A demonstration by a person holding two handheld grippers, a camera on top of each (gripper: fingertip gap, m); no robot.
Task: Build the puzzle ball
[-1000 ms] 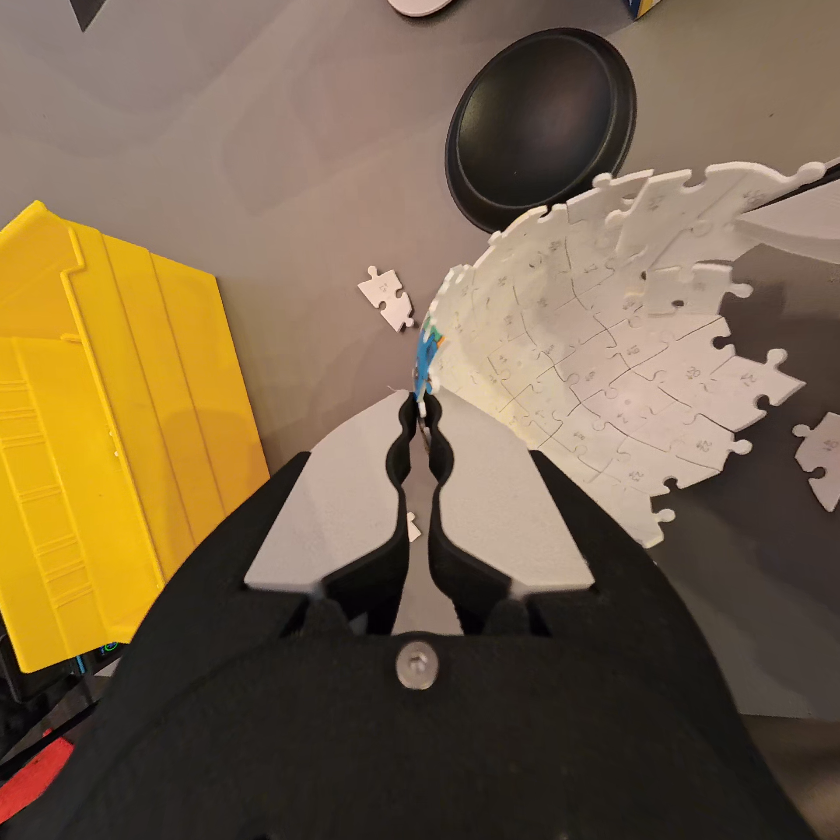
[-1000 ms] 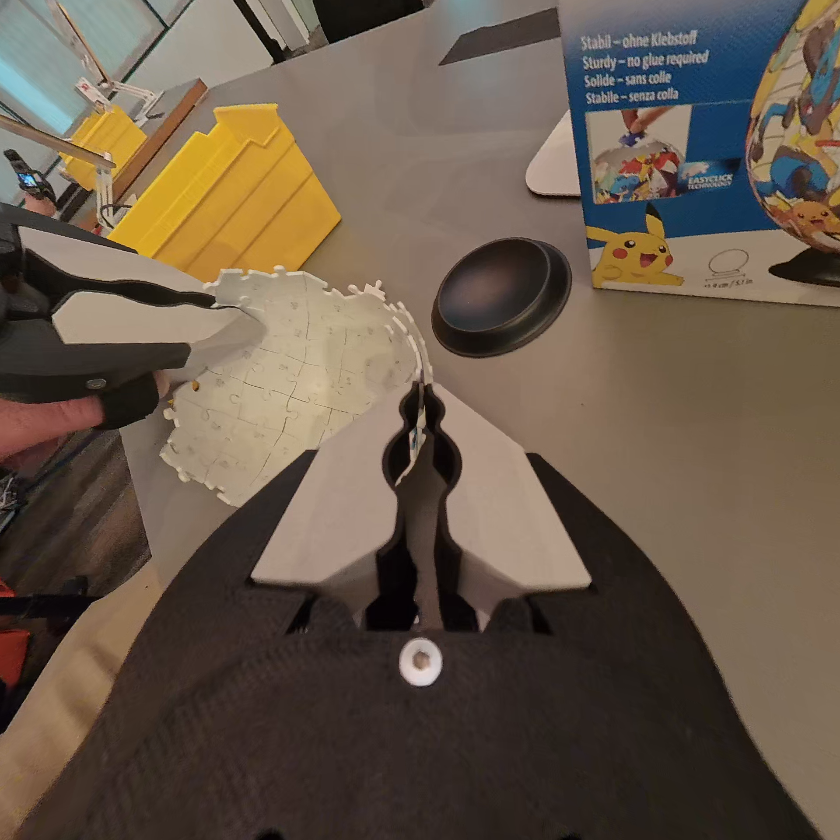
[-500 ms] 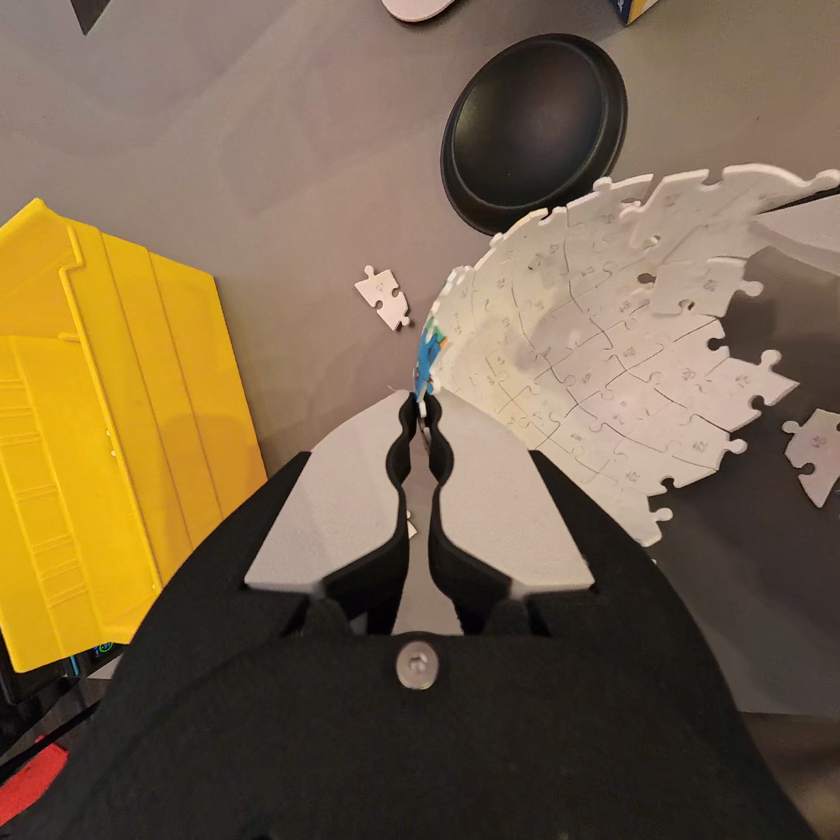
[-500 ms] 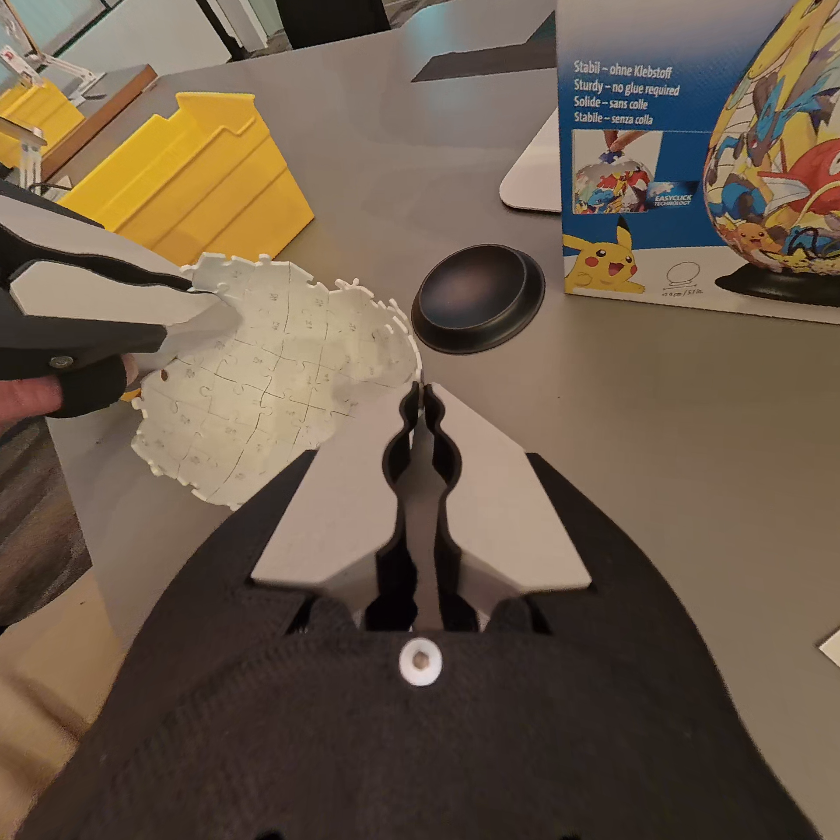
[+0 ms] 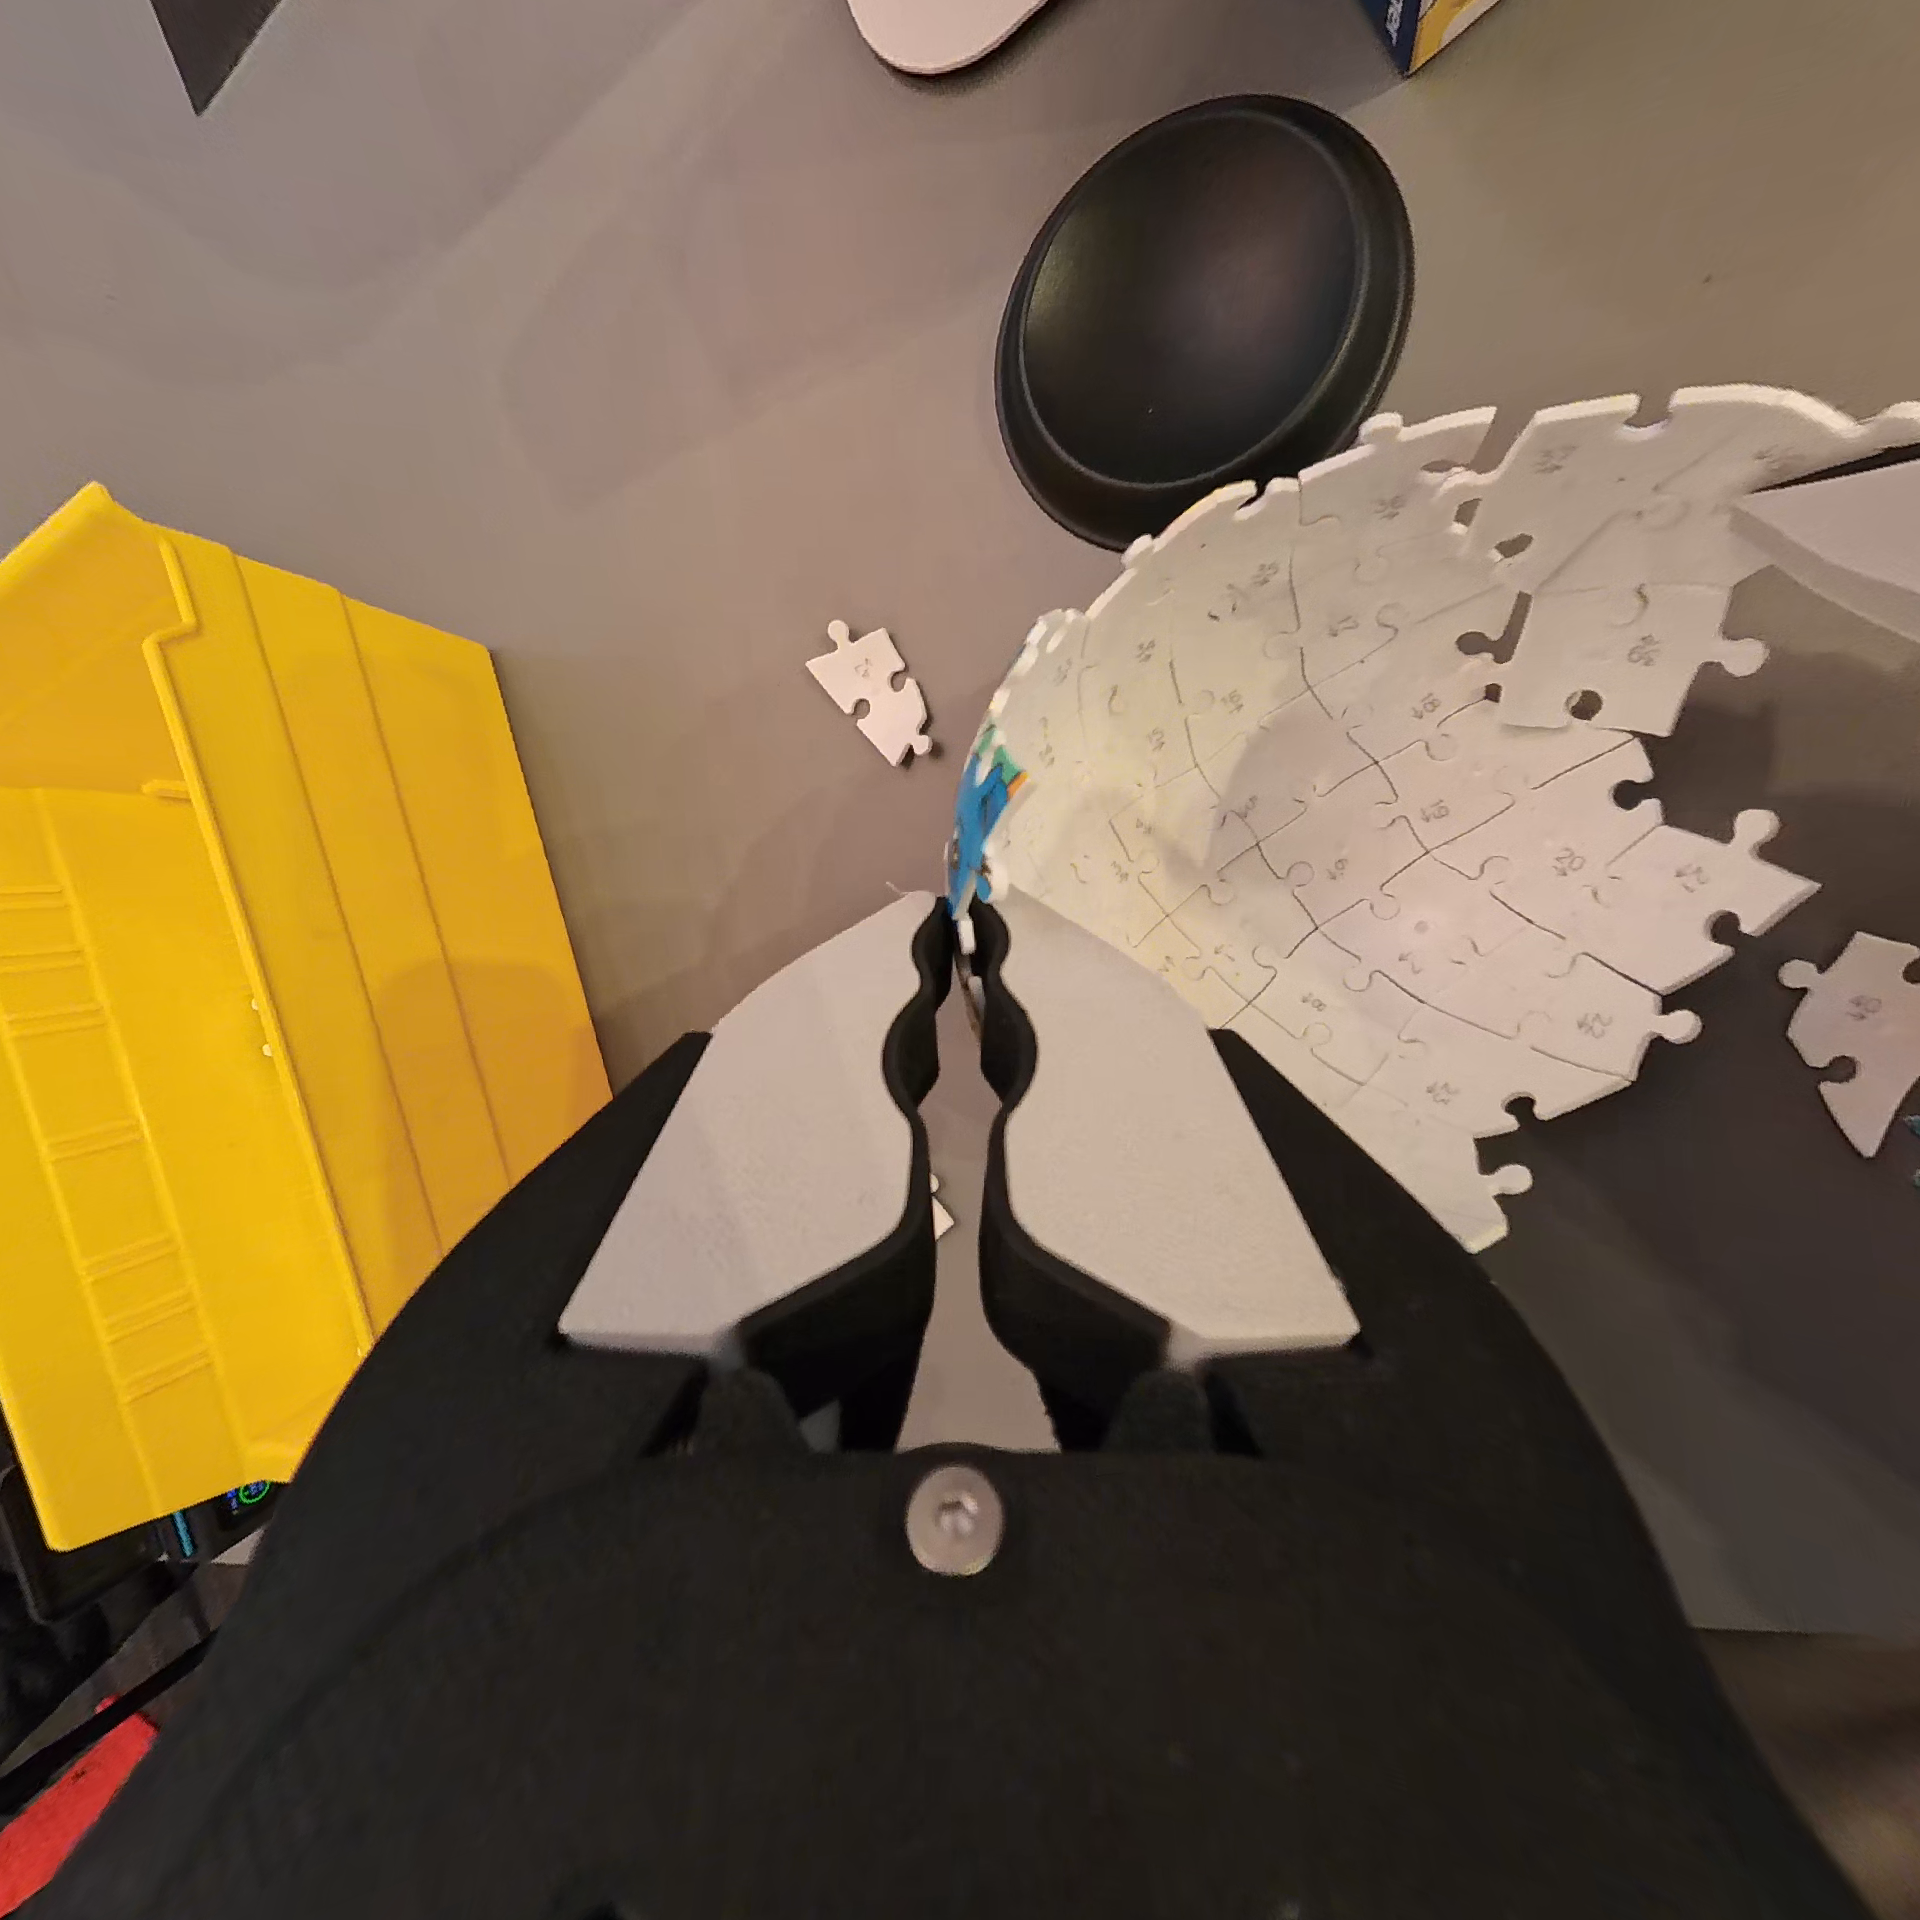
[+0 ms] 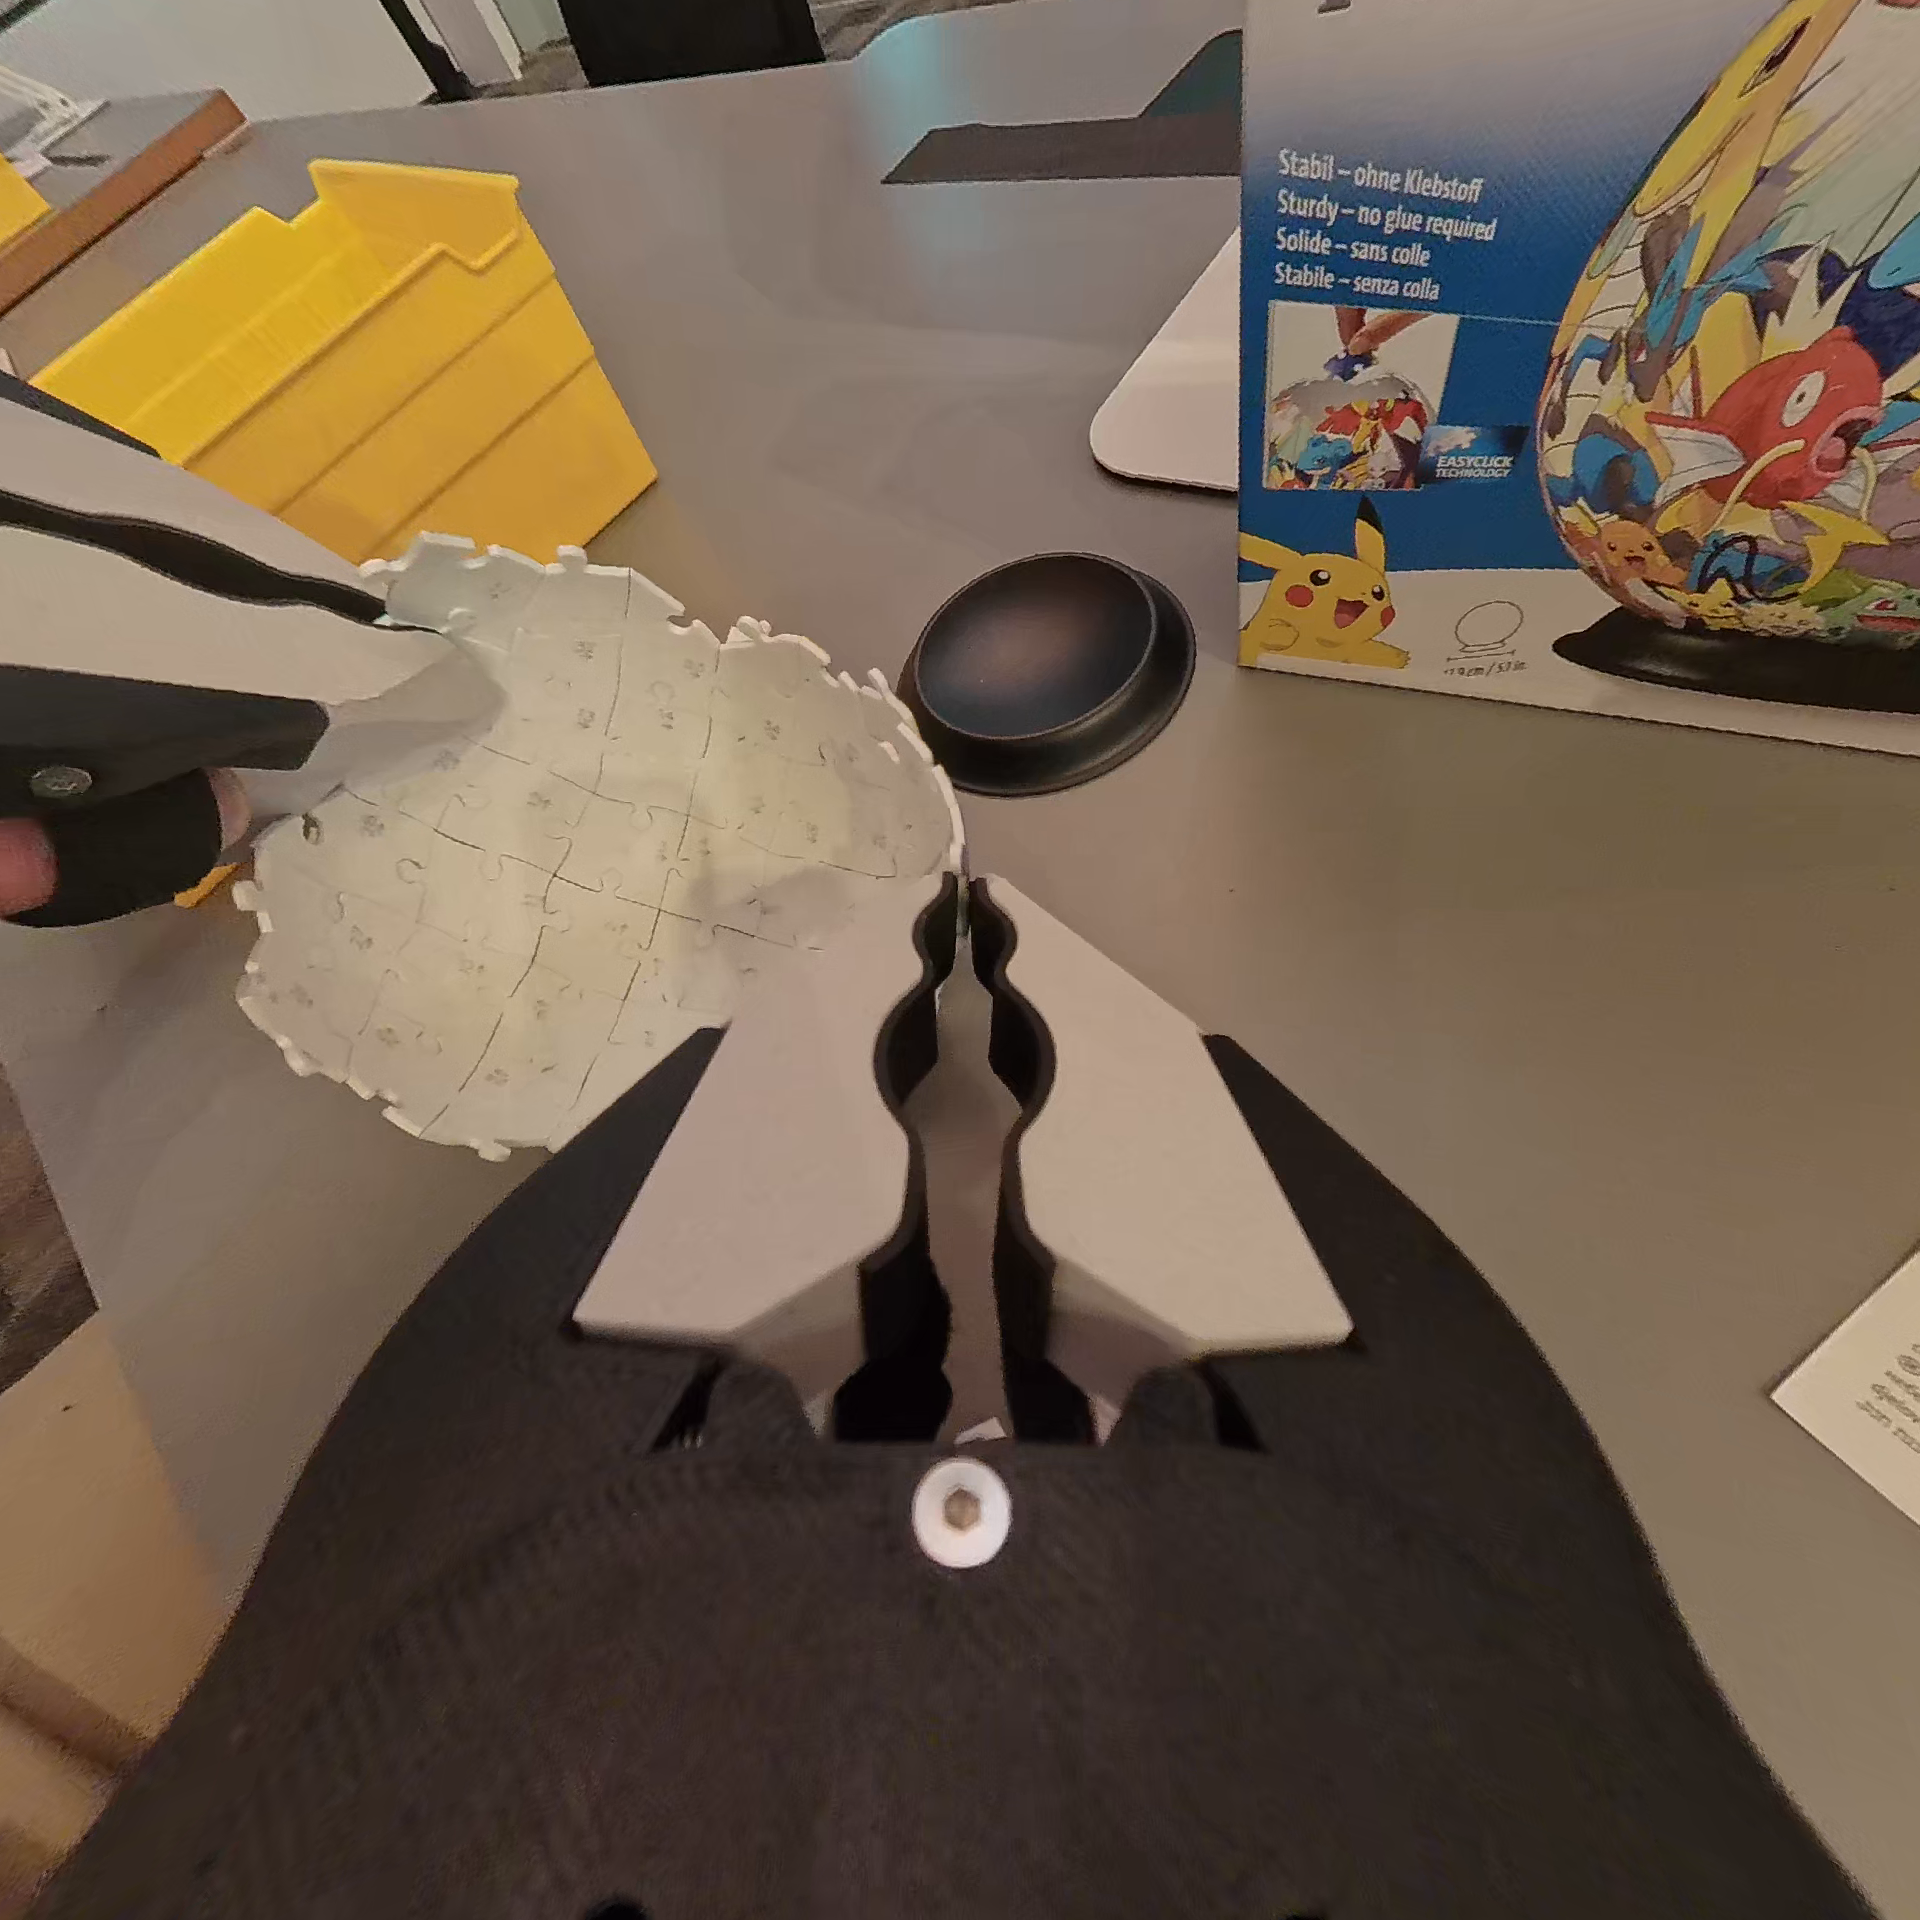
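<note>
Left gripper (image 5: 966,925) pinches the near rim of the curved puzzle shell (image 5: 1434,862), held clear of the grey worktop (image 5: 623,364); right gripper (image 6: 964,902), jaws pressed together, nips the opposite rim. Judged step: steadying the shell for seating. Best done with light, equal grip, avoiding twist that could pop seams. Loose piece (image 5: 873,694) and black stand (image 5: 1205,312) lie nearby.

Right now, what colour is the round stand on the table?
The round stand is plain glossy black, with no pattern. It shows best in the left wrist view.
</note>
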